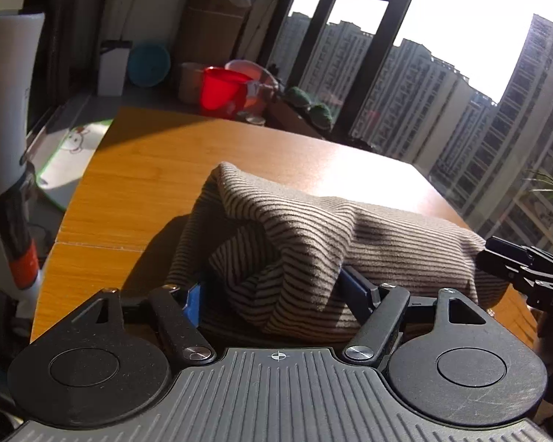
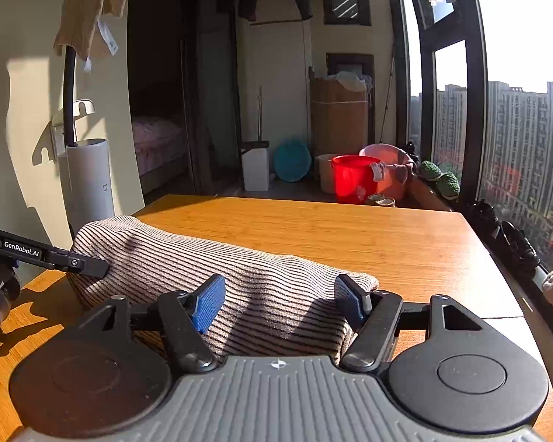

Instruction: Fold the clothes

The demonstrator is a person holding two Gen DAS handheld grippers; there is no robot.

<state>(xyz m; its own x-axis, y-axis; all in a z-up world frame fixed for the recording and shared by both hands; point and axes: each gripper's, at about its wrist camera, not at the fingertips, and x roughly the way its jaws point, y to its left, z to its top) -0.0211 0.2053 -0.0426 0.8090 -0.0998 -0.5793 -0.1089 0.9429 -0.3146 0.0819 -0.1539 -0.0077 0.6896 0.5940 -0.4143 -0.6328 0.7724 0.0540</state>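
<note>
Folding job, caught mid-fold by the look of it. Brown-and-tan striped knit garment (image 2: pixel 239 280) bunched into a long roll across the lower middle of the right wrist view, lying on the orange wooden table (image 2: pixel 368 235). Looks already doubled over at least once, hence the thick loaf shape rather than a flat spread.

Right gripper (image 2: pixel 280 304) low and centre, blue pads spread wide on either side of the fabric with clear gaps, so released, not pinching anything. Probably just straddling the roll to press it or let it settle.

Left gripper (image 1: pixel 276 294) at bottom centre of its own view, jaws also spread wide, a fat fold of striped cloth bulging up between them. Pads half buried in fabric there; can't see them squeezing, so reads as open around the fold rather than clamped. Same tool visible at the far left edge of the right view, its tip against the end of the roll.

Red plastic bucket (image 2: pixel 352 182) sitting beyond the table by the window, not involved.

Likely next: tidy the ends or one more fold.
</note>
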